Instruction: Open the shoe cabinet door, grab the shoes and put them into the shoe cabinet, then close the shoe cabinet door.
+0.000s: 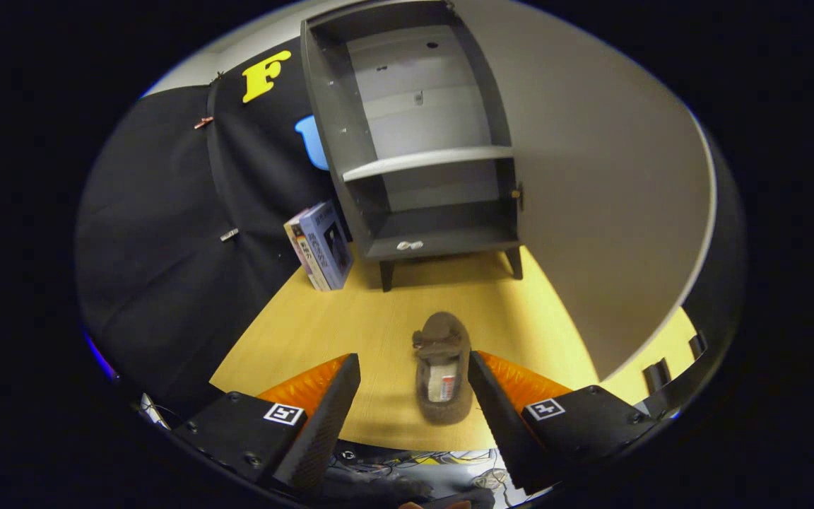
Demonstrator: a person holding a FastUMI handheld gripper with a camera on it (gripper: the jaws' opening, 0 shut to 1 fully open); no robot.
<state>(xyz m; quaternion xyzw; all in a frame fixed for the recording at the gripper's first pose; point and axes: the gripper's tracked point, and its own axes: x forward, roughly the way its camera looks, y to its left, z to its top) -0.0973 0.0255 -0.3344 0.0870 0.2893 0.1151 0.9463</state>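
The tool point(414, 396) is hanging with its fingers spread wide and nothing gripped, the soft, fuzzy brown slipper point(441, 369) lying between them but nearer one finger, on the smooth pale wooden table point(308, 332). Closing from here is risking an off-centre pinch, since the plush, floppy wall could fold and slip out or twist sideways. Beyond, the dark grey boxy shoe cabinet point(417, 141) is standing with its broad flat door point(605, 177) swung open, its pale shelf bare, with upright books point(322, 244) just beside it.
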